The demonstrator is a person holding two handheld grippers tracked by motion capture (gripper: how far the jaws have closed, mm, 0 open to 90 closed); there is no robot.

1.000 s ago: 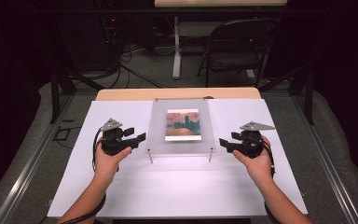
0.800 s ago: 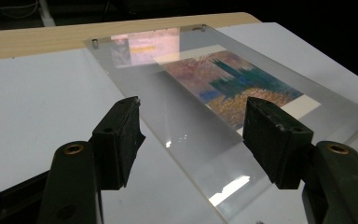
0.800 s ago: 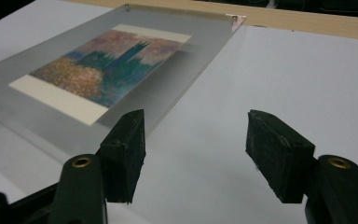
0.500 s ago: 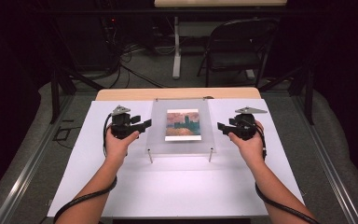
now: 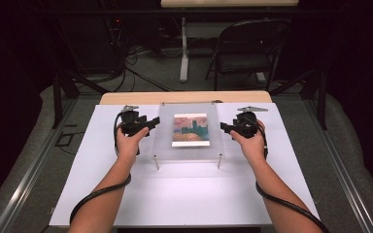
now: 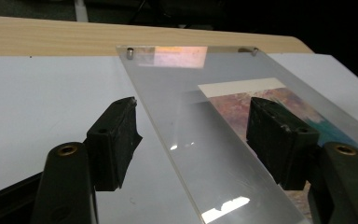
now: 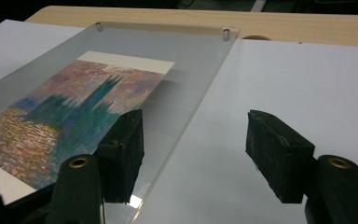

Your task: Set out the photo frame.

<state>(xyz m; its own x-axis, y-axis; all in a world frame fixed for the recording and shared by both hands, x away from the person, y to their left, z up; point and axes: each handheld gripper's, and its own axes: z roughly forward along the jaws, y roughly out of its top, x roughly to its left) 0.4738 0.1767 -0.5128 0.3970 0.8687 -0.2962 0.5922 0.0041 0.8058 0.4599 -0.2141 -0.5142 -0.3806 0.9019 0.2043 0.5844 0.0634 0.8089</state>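
The clear acrylic panel [image 5: 188, 132] stood on four short metal standoffs at the middle of the white surface [image 5: 184, 194], toward its far half, with a painted print [image 5: 191, 129] of dark towers over orange water lying beneath it. In the high view the left tool [image 5: 151, 122] sat at the panel's left edge and the right tool [image 5: 225, 128] at its right edge, each gripped by a hand, with black cables trailing back along the forearms.

In the left gripper view the left tool [image 6: 193, 135] was spread wide, its jaws straddling the panel's near edge: one jaw sat over the bare white surface beside the panel, the other over the panel and the print [image 6: 261, 105]. Neither jaw pressed on the acrylic [image 6: 191, 135]. Two standoff heads showed at the panel's far corners, against the wooden strip [image 6: 74, 37] along the surface's back.

In the right gripper view the right tool [image 7: 193, 154] was likewise released and wide, one jaw above the panel [image 7: 186, 65] near the print's [image 7: 65, 116] border, the other over the white surface [image 7: 307, 79]. The panel's edge ran between the two jaws.

A black folding chair [image 5: 243, 48] stood on the floor beyond the surface.
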